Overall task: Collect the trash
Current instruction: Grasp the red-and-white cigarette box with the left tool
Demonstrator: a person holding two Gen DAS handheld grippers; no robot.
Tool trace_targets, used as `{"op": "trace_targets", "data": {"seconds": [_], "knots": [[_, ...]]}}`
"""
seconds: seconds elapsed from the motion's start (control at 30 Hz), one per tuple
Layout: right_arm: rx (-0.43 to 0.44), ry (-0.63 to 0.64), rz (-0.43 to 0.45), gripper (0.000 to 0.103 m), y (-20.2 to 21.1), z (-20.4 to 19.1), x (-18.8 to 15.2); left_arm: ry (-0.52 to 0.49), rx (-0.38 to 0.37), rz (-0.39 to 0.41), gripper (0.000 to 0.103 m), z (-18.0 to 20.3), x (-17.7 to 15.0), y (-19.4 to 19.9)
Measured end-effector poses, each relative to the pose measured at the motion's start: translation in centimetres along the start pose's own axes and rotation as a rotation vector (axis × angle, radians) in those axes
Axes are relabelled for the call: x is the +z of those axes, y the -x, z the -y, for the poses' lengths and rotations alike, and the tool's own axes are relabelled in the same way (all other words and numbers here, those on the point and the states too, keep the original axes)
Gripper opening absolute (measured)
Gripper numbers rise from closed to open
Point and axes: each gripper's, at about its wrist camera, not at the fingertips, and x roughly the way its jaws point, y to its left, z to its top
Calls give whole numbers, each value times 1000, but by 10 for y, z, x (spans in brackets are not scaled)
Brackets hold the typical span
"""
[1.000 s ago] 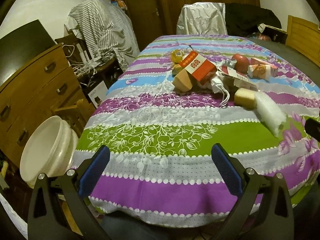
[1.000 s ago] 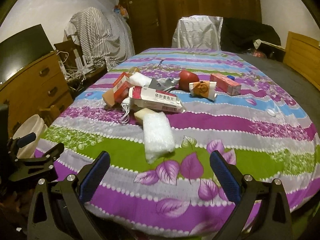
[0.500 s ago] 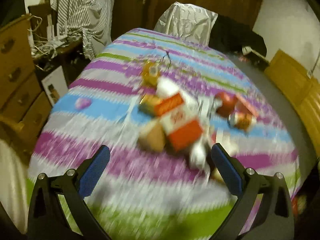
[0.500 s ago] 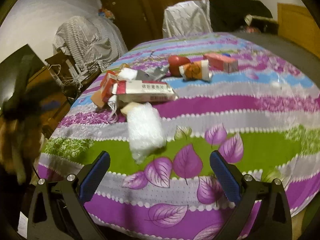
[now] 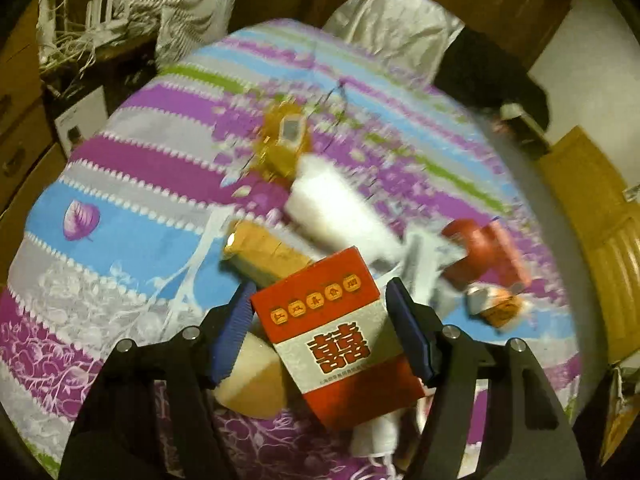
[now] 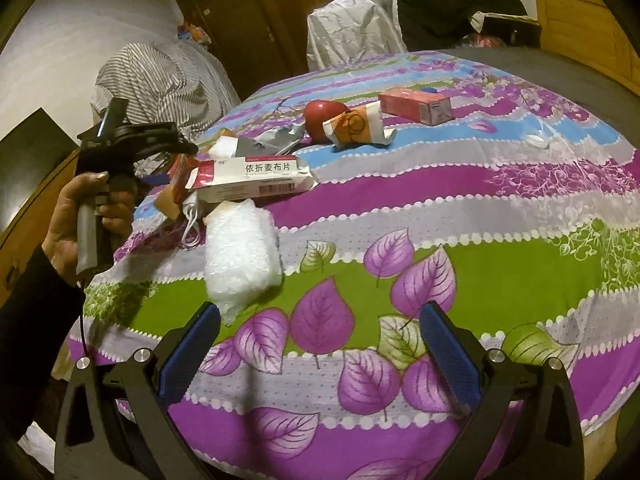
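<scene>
though closing, left gripper [image 5: 320,312] fingers [image 5: 236,328] beside red box [image 5: 340,340] edges

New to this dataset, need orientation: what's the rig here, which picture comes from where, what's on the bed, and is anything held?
There is no robot. A person holds a handheld two-finger gripper in each hand, and each gripper carries a fisheye camera looking along its fingers. In the right wrist view you can see the person's hand on the other gripper's handle.

The left wrist view shows the left gripper. Its jaws have just been closing around a red box on top of the pile. I cannot tell whether the pads are pressing on it yet.

The right wrist view shows the right gripper open and empty over a striped bedspread.

On the bedspread lie a wad of bubble wrap, a white medicine box, a red round thing and a pink box.
</scene>
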Motion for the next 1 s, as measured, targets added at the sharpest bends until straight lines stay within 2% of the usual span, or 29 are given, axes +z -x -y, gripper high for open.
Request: {"op": "trace_targets", "data": {"seconds": [0.1,0.27,0.4,0.5,0.6,0.67,0.77,0.87,1.0], "knots": [[3,8,27,99,5,0,8,-12,-9,62,63,1,-1,25],[41,14,59,99,14,-4,24,-2,-59,176,64,-8,-18,93],[201,-84,1,99,5,-5,45,-45,-44,223,64,-25,-53,140],[348,-234,-79,99,-24,-1,70,-44,-16,199,64,-41,-80,152],[486,-459,-180,99,-66,9,90,-22,12,163,64,-56,-102,154],[496,-546,-229,97,-85,10,93,-2,19,146,64,-66,-115,154],[558,-680,-301,92,-118,8,94,17,23,117,64,-77,-126,152],[551,-738,-331,88,-140,4,91,17,32,101,64,-83,-134,150],[582,-783,-333,76,-168,-9,91,12,42,101,64,-81,-137,148]]}}
